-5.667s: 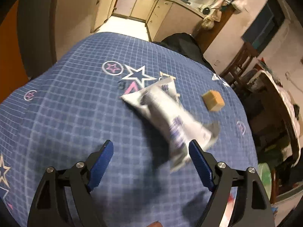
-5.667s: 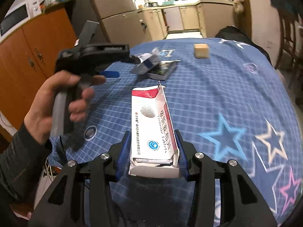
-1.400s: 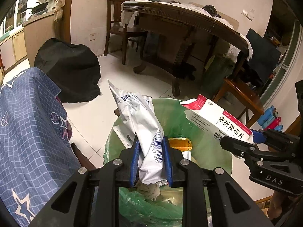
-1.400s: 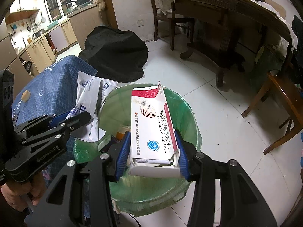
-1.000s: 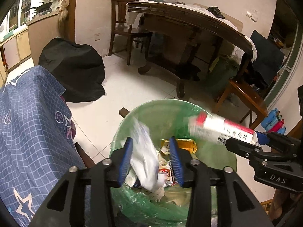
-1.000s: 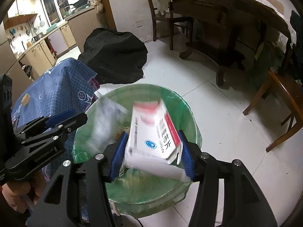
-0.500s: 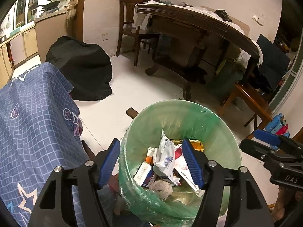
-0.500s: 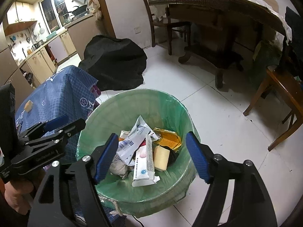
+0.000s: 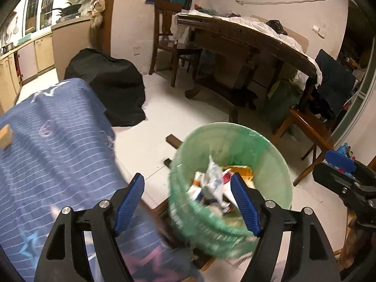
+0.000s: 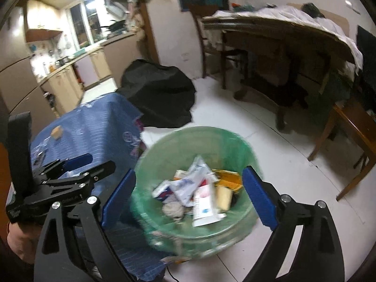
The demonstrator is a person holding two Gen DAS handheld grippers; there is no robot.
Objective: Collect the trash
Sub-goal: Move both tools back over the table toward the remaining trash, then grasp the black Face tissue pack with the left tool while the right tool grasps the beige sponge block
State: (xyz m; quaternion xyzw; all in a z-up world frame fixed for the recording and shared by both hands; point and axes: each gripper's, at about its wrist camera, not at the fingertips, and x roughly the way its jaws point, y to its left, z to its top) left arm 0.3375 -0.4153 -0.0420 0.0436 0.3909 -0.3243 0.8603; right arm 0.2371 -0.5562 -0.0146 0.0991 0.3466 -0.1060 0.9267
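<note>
A bin with a green liner (image 9: 265, 148) (image 10: 188, 138) stands on the white floor beside the blue star-print table. Inside lie the white foil wrapper (image 9: 212, 176) (image 10: 188, 185), the red-and-white medicine box (image 10: 204, 204) and other packets. My left gripper (image 9: 188, 202) hovers above the bin's left rim, jaws still opening, nothing between them. My right gripper (image 10: 186, 197) hangs over the bin, jaws opening wide and empty. Each gripper shows in the other's view: the right (image 9: 340, 171) at the far right, the left (image 10: 77, 169) at the left.
A tan block (image 9: 5, 136) (image 10: 57, 132) sits on the blue tablecloth (image 9: 47, 145) (image 10: 98, 122). A black covered bundle (image 9: 110, 89) lies on the floor behind it. A long wooden table (image 9: 246, 40) and wooden chairs (image 9: 307, 127) stand beyond the bin.
Both grippers opened and dropped the wrapper and the box into the bin. Both have since lifted and drawn back toward the blue table, jaws widening.
</note>
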